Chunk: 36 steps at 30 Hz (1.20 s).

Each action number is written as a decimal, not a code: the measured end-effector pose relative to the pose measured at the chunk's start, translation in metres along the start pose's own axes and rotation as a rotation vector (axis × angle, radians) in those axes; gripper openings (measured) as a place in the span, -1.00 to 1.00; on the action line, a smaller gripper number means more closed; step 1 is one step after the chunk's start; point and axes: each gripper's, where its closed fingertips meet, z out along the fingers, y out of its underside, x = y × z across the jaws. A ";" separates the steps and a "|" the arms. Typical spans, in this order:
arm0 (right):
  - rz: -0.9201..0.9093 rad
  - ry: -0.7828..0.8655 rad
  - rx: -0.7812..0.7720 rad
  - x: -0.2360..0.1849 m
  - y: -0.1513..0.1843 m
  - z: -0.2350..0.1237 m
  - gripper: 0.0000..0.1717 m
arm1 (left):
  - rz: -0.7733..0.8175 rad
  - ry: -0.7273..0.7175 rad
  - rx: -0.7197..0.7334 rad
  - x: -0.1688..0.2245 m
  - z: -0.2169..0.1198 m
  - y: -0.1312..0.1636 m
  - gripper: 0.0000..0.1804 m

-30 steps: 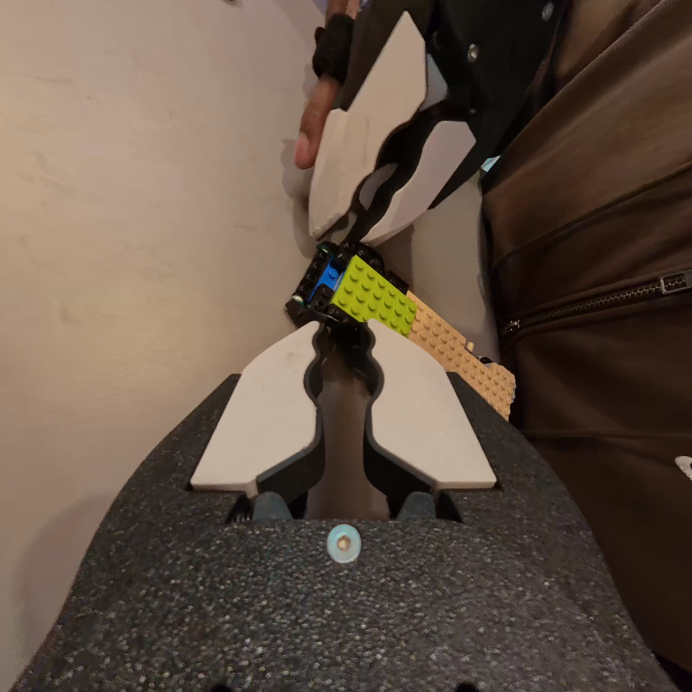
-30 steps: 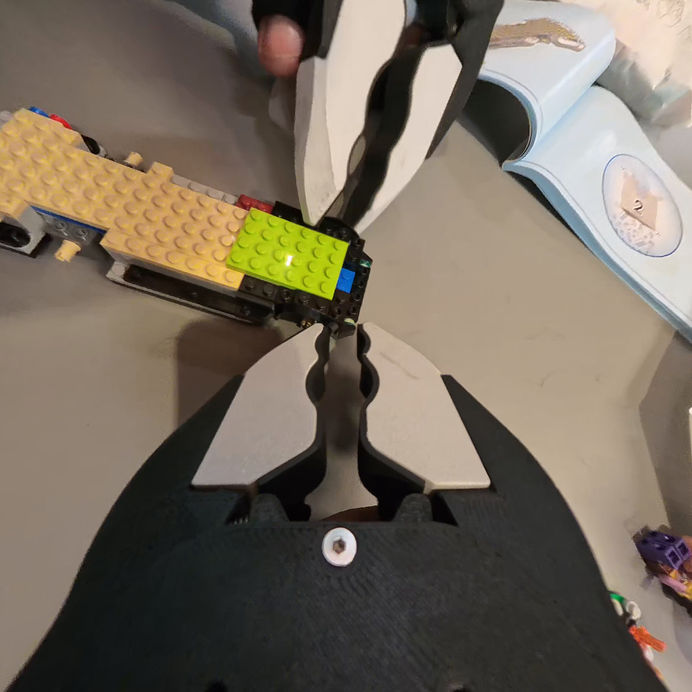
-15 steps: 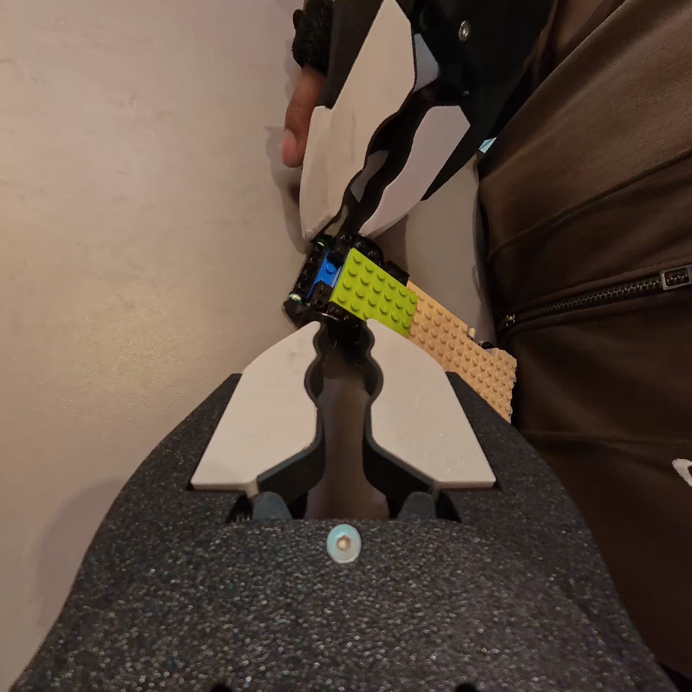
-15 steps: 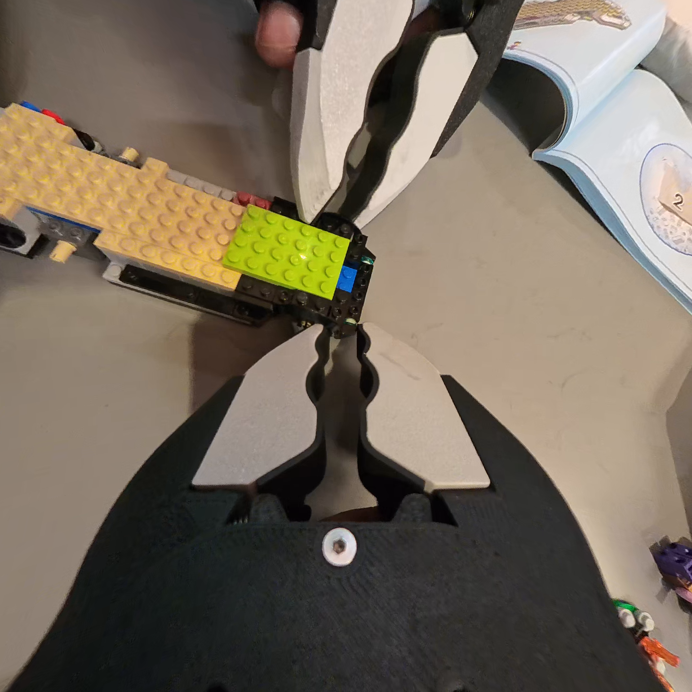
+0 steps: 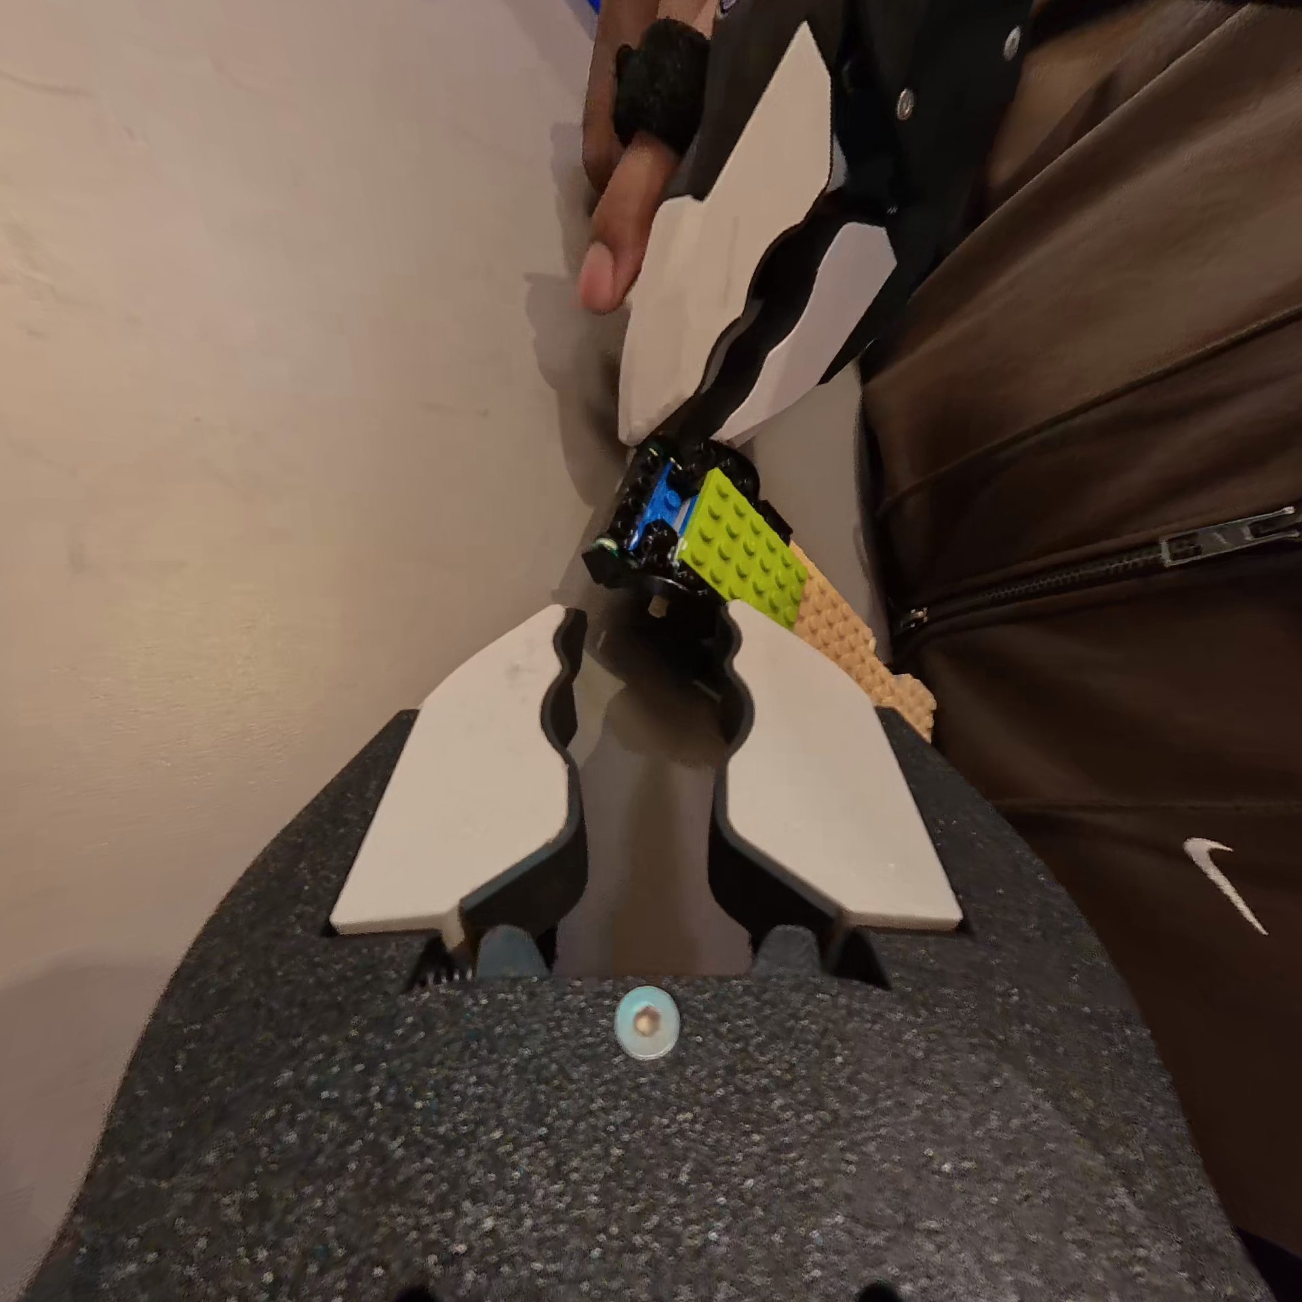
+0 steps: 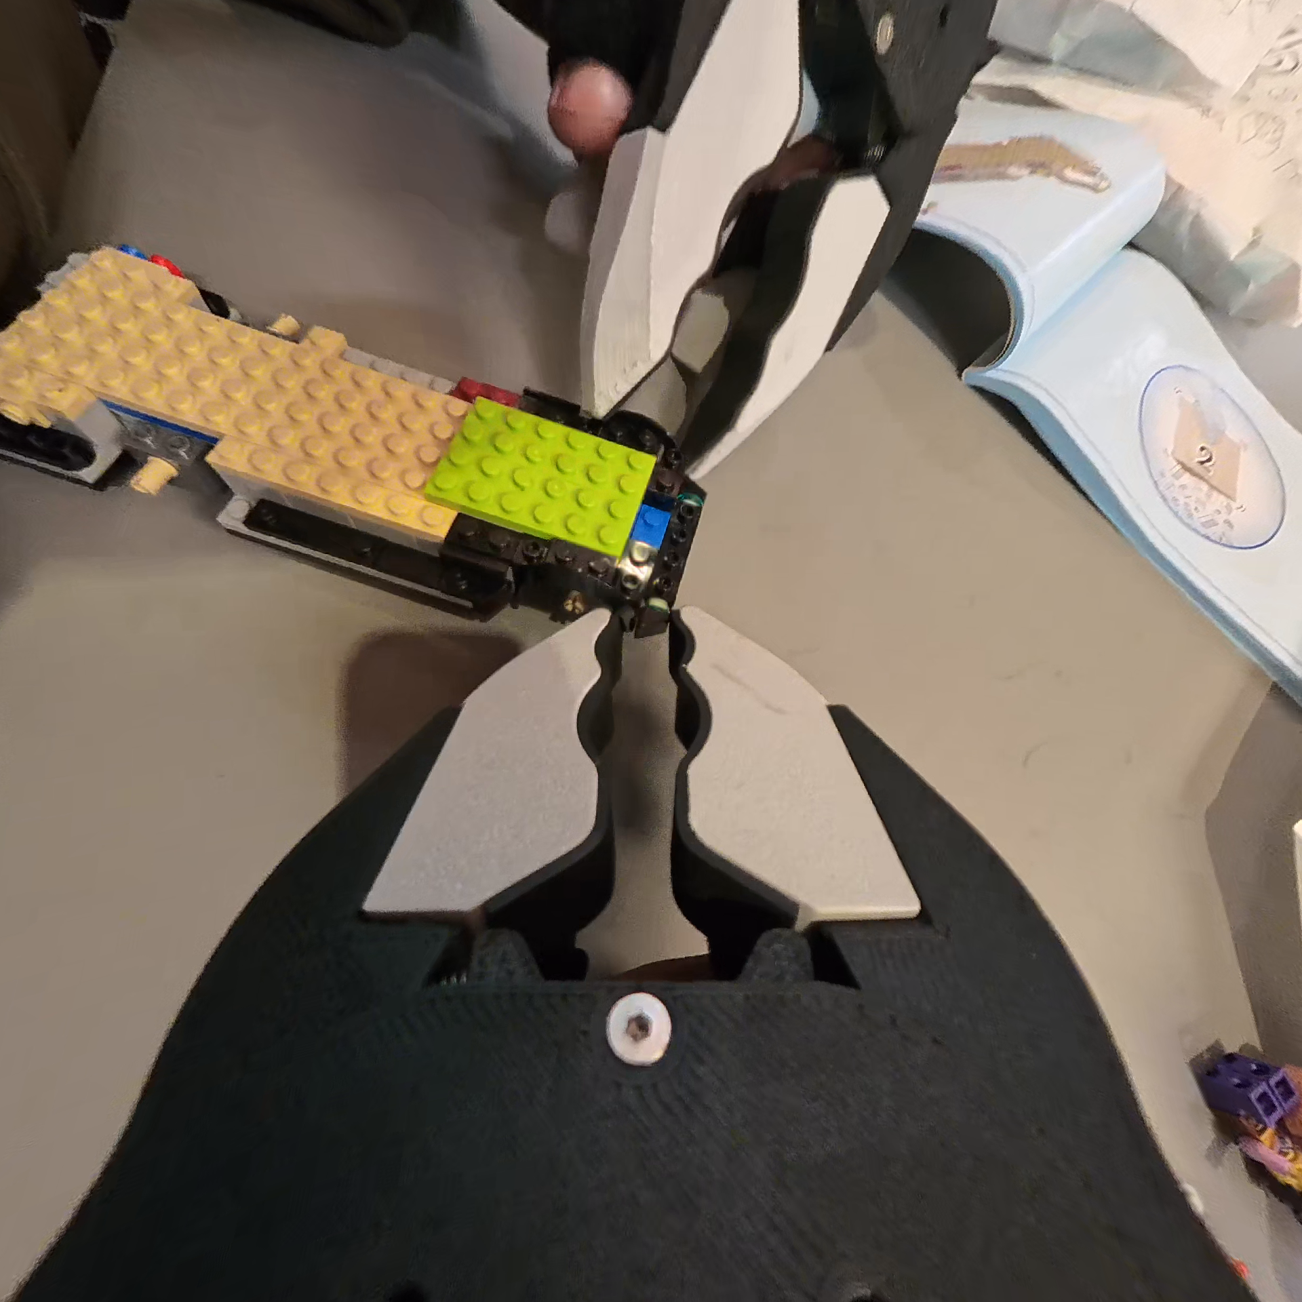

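The right gripper (image 6: 640, 618) is clenched on the black end of the brick model (image 6: 542, 486) at frame centre; the left gripper (image 5: 652, 620) stands released just beside it.

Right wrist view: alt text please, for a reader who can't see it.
The right gripper pinches the black front corner of a brick model topped with lime-green and tan plates, lying on a grey table. The left gripper, jaws apart, meets its far side; an open booklet lies right.
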 end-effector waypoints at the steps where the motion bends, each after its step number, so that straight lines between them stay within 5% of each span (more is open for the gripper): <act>1: -0.008 0.005 0.017 0.000 -0.003 -0.001 -0.86 | -0.012 0.027 0.020 0.002 -0.001 -0.003 -0.55; 9: -0.020 -0.001 0.124 -0.002 -0.019 -0.007 -0.86 | -0.101 0.215 0.086 0.020 0.007 -0.016 -0.55; 14: 0.024 -0.048 0.123 -0.004 -0.018 -0.008 -0.85 | -0.076 0.208 0.086 0.024 0.008 -0.015 -0.63; 27: 0.808 -0.456 0.249 0.003 -0.030 -0.025 -0.86 | 0.004 0.204 0.117 0.034 0.001 -0.021 -0.65; 36: 1.034 -0.626 0.311 0.000 -0.038 -0.026 -0.82 | 0.038 0.195 0.124 0.038 0.000 -0.024 -0.65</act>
